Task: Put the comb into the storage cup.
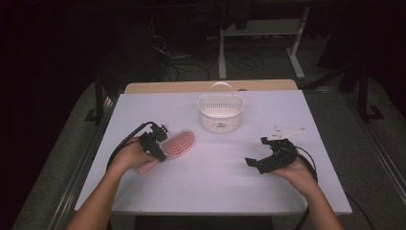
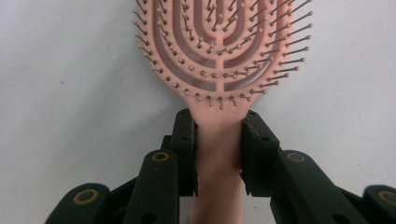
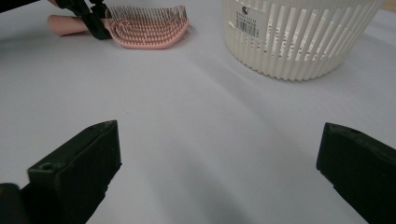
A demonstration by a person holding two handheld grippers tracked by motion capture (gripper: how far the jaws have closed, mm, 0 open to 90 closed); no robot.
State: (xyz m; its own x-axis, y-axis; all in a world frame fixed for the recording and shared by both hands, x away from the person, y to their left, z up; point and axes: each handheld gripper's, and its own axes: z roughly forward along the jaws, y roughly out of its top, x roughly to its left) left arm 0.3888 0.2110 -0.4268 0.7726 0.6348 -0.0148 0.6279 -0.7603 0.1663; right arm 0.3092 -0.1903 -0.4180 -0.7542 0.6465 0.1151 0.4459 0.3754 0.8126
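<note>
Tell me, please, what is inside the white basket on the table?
From the high view, the white basket looks empty: its pale floor shows with nothing lying on it. The near wall hides the front strip of the floor, so something small and flat there could not be ruled out.

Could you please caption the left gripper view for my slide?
Left gripper jaws clamp the pink hairbrush at its neck, bristles up.

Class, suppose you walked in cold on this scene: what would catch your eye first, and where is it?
First, the pink hairbrush on the white table, left of centre, with the left gripper clamped on its handle just below the bristles. Next, the white slatted basket standing near the far edge. The right gripper hovers open at the right, holding nothing.
</note>
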